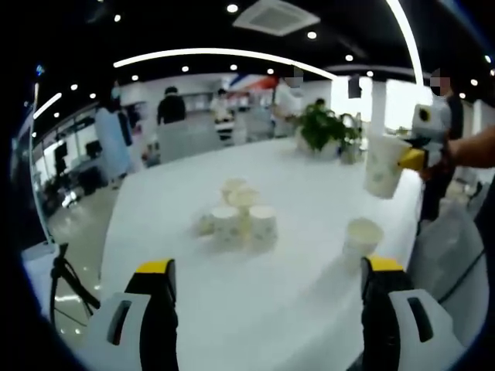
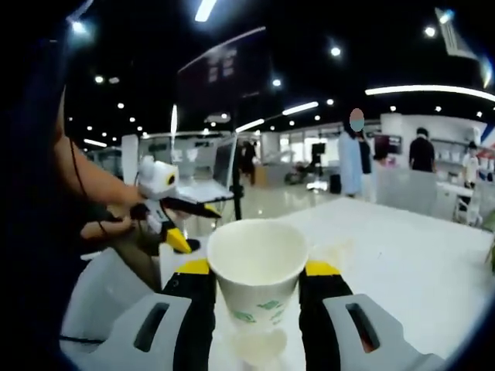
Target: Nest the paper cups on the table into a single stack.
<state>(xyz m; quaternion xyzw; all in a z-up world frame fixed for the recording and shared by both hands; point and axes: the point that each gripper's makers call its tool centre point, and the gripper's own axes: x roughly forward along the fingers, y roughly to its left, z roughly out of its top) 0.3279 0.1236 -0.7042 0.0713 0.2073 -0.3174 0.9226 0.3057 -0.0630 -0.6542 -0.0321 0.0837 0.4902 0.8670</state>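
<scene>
While right gripper (image 2: 257, 282) fingers clamp paper cup (image 2: 257, 267) upright, left gripper (image 1: 267, 282) fingers gape wide, holding nothing; cup cluster (image 1: 240, 216) on counter (image 1: 309, 232).

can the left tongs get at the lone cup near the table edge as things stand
Probably yes. The left tongs are open and empty, and the lone cup stands upright just beyond the right-hand jaw, apart from the cup cluster, with bare table between.
</scene>
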